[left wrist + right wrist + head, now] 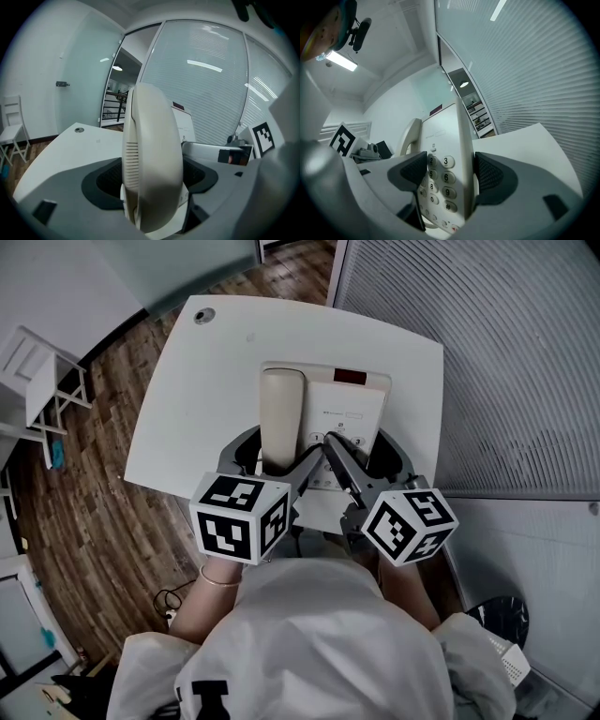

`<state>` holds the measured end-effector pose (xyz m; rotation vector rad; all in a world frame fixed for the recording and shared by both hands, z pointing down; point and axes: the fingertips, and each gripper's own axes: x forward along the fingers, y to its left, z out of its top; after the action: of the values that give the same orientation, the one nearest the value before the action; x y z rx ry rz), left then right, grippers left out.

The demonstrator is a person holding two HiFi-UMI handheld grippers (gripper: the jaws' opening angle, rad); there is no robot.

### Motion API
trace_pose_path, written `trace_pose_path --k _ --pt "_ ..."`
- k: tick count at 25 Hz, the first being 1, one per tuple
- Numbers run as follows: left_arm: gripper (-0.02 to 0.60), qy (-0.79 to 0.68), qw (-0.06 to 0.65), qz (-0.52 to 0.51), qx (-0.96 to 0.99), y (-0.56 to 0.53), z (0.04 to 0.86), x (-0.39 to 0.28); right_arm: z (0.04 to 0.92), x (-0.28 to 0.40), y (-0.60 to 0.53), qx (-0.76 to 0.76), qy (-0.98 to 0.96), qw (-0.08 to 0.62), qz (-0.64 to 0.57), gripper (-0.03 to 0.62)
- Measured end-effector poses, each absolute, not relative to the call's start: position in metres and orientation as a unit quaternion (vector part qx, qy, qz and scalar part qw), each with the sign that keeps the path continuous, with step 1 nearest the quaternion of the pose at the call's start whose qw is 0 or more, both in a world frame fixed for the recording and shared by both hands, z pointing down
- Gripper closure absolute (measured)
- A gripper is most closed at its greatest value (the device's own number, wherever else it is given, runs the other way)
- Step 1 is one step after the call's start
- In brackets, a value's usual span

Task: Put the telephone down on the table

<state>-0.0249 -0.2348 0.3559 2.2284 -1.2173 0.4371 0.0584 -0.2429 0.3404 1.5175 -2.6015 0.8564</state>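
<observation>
Fingers [105, 180] of both grippers closed on a cream desk telephone [445, 136] over the white bench [202, 399].
Between the dark pads of the left gripper [152, 180] stands the handset [152, 154], gripped on both sides and lying in its cradle. The right gripper [450, 176] pinches the telephone body at its outer edge, one pad over the keypad [440, 180] and the other against the side. Beyond the fingers the body runs to a small red display window [350, 377]. The bench spreads beneath and ahead; whether the base touches it cannot be told.
</observation>
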Motion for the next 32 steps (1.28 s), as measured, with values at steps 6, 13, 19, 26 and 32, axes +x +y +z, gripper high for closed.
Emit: trace_pose_path --k 6,13,19,26,32 --pt "0.222 -0.452 0.283 0.166 0.829 -0.235 0.361 -0.028 0.346 0.056 -0.243 0.485 -0.828 0.007 0.280 0.275" --pt "0.221 -0.449 0.289 0.175 0.827 -0.235 0.368 -0.027 0.354 0.057 -0.243 0.487 -0.823 0.009 0.291 0.275" --pt "0.222 -0.447 0.292 0.179 0.826 -0.233 0.374 -0.025 0.360 0.059 -0.241 0.488 -0.820 0.011 0.298 0.275" --pt "0.221 -0.446 0.298 0.184 0.824 -0.233 0.381 -0.025 0.368 0.058 -0.241 0.488 -0.817 0.014 0.306 0.274" --pt "0.221 -0.444 0.304 0.186 0.822 -0.228 0.386 -0.024 0.372 0.060 -0.236 0.489 -0.815 0.018 0.308 0.275"
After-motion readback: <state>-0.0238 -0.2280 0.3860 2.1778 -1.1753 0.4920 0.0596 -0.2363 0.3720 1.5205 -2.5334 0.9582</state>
